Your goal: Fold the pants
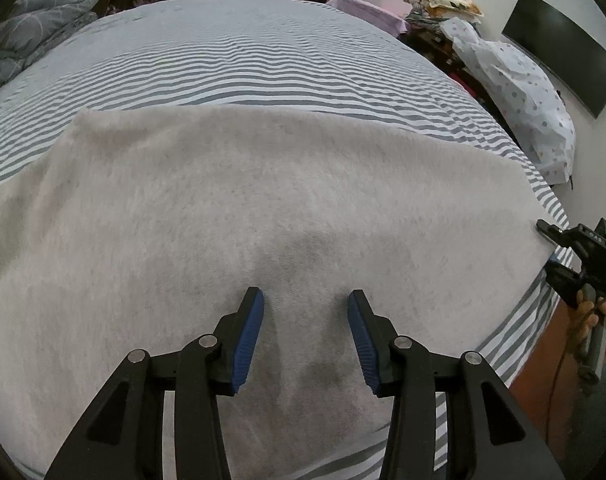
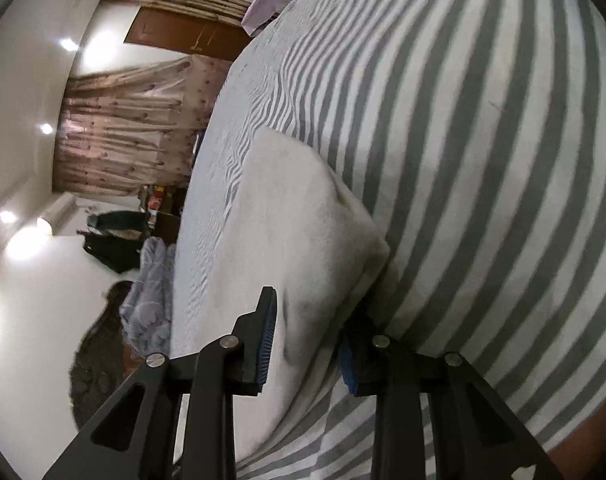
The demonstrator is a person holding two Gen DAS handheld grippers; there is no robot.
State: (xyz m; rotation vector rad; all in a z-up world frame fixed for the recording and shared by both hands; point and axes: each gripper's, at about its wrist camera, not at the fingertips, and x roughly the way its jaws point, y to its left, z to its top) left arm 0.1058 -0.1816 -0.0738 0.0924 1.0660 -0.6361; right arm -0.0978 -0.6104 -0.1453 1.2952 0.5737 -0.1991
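Light grey fleece pants (image 1: 239, 208) lie flat on the striped bed, filling most of the left wrist view. My left gripper (image 1: 306, 300) hovers open above their near middle and holds nothing. My right gripper (image 2: 311, 320) straddles the pants' right edge (image 2: 303, 232): its jaws are apart, one finger above the cloth and the other tucked under the folded edge, partly hidden. It also shows in the left wrist view (image 1: 575, 256) at the bed's right edge, in a hand.
The bed has a grey and white striped sheet (image 1: 263, 64). A crumpled grey duvet (image 1: 31, 32) lies at its far left. A dotted cloth pile (image 1: 519, 100) and a dark wall screen (image 1: 563, 52) stand to the right.
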